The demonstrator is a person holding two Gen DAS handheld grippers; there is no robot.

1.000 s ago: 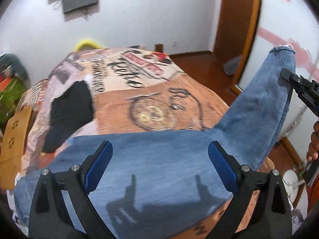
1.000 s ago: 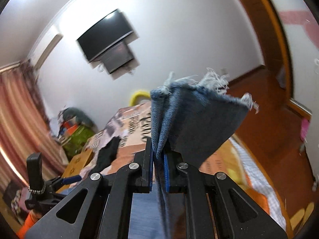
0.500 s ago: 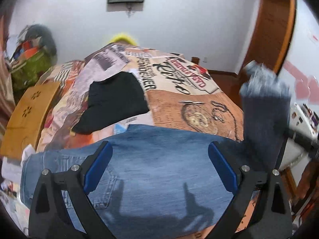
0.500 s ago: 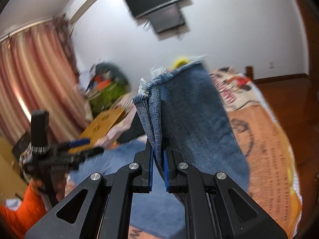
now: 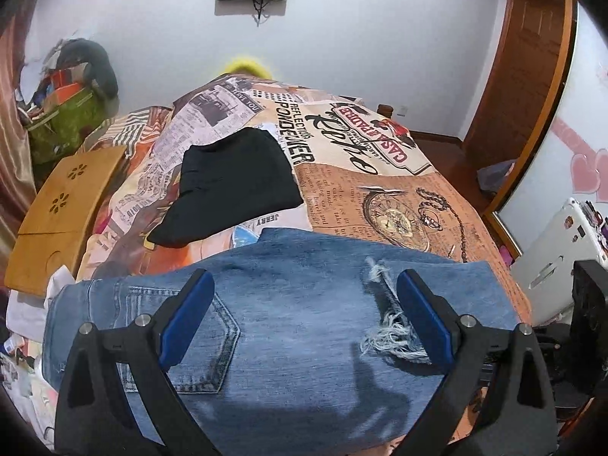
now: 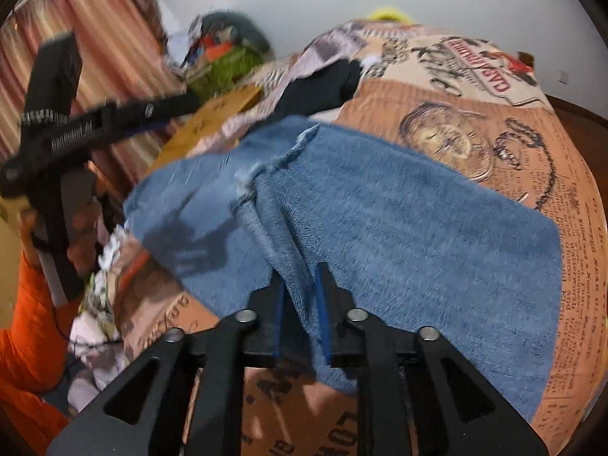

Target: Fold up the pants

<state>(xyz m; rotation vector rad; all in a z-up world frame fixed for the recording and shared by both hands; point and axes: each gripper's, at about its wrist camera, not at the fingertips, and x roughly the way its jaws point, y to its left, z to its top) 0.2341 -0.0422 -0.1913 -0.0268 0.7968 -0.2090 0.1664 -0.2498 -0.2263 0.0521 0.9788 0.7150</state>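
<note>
The blue jeans (image 5: 304,323) lie folded over on the printed bedspread (image 5: 380,197), frayed leg hems (image 5: 387,334) resting on the upper part beside the back pocket (image 5: 197,349). My left gripper (image 5: 304,319) is open and empty, hovering just above the jeans. In the right wrist view my right gripper (image 6: 300,304) is shut on a fold of the jeans (image 6: 399,228) near their near edge, low over the bed. The left gripper (image 6: 76,125) shows there at the left, held by a hand in an orange sleeve.
A black folded garment (image 5: 231,186) lies on the bed beyond the jeans. A wooden lap tray (image 5: 60,212) sits at the bed's left edge, cluttered bags (image 5: 64,114) behind it. A white appliance (image 5: 558,258) and wooden door frame (image 5: 532,95) stand to the right.
My right gripper has swung the raised leg ends over to the left and down, laying them onto the upper part of the jeans. My left gripper stayed open above the jeans.
</note>
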